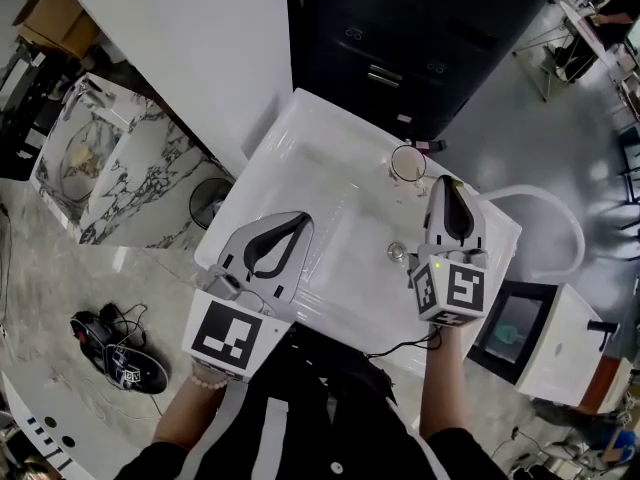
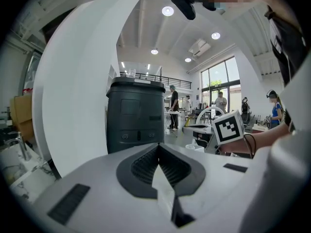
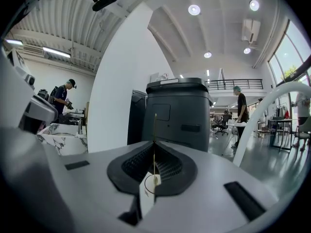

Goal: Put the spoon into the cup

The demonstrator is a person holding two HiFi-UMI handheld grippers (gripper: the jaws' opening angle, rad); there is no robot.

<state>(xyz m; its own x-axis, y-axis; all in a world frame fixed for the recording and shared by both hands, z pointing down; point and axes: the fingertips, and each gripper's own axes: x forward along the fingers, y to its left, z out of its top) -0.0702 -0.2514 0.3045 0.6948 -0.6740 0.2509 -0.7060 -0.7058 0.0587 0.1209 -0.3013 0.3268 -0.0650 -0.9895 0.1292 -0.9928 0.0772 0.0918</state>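
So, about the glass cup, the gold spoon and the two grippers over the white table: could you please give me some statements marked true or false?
The right gripper is shut on a thin gold spoon. True.
The left gripper holds the clear glass cup. False: its jaws are together with nothing between them.
The spoon lies inside the cup. False: it is in the right gripper's jaws, outside the cup.
The cup stands upright on the white table. True.

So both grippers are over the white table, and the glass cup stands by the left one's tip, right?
Not quite: the head view shows the glass cup by the right gripper's tip; the left gripper is away from it. Both are over the white table.
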